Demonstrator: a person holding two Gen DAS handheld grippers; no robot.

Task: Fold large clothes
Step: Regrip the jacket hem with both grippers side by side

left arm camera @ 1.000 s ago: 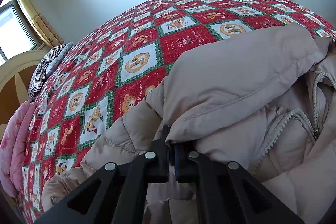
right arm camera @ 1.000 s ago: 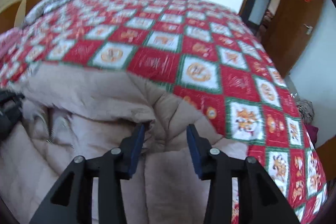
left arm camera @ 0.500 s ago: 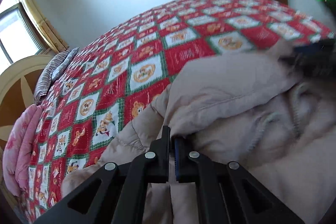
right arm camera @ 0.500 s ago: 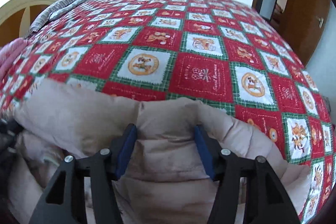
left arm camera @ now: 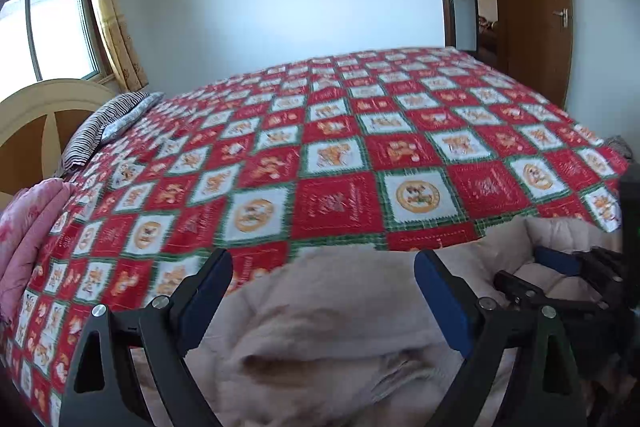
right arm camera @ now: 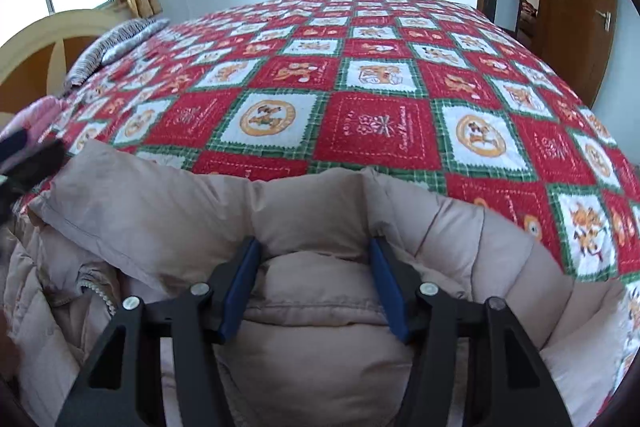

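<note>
Release has just occurred on the left side: the left gripper (left arm camera: pixel 323 267), clenched on a fold of the beige down jacket (left arm camera: pixel 344 311) a second ago, now has its fingers (left arm camera: pixel 440 303) spread wide and holds nothing. The jacket lies bunched on the near edge of the bed (left arm camera: pixel 340 163), on the red patchwork quilt (right arm camera: pixel 376 131). The right gripper (right arm camera: pixel 316 259) has advanced onto the garment; its fingers (right arm camera: pixel 240 283) are parted and straddle a puffed quilted section, touching it on both sides without yet being clenched on it. The zipper (right arm camera: pixel 94 291) is visible at lower left of the right view. Judgement: the previous fold is set down, and the right side is positioned to take the next hold.
</note>
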